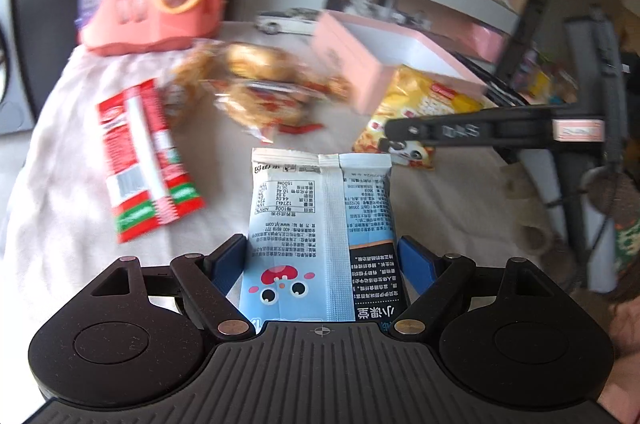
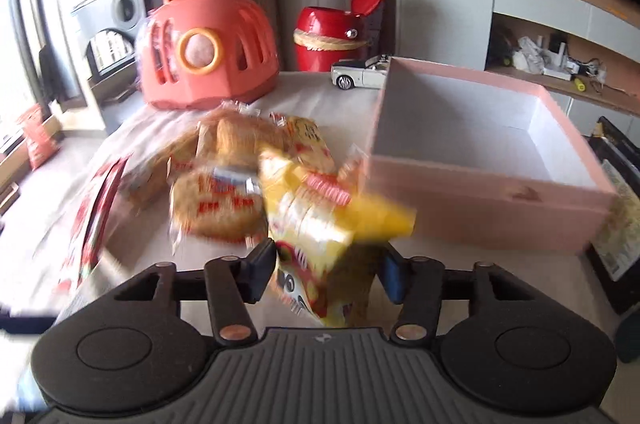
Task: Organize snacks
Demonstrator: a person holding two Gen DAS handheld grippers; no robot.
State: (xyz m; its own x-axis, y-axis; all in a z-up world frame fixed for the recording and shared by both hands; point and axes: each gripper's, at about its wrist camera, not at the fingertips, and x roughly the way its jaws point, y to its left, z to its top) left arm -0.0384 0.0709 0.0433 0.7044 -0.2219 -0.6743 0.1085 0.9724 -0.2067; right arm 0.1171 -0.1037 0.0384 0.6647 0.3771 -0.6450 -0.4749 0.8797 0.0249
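Our left gripper (image 1: 320, 264) has its fingers clamped on the blue snack packet (image 1: 320, 232) above the bench (image 1: 60, 164). Our right gripper (image 2: 328, 270) fingers grip the yellow snack bag (image 2: 320, 224), just beside the empty pink box (image 2: 492, 200).

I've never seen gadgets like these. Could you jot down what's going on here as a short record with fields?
Surface: table draped in a pale cloth
Left gripper: closed on a light blue snack packet with a cartoon face
Right gripper: its pads press a yellow crinkly snack bag
Container: open pink cardboard box with white inside, no snack visible inside
Loose snacks: clear-wrapped round golden cakes; red, white and green flat packet
Other items: coral plastic carrier with orange handle; white toy car
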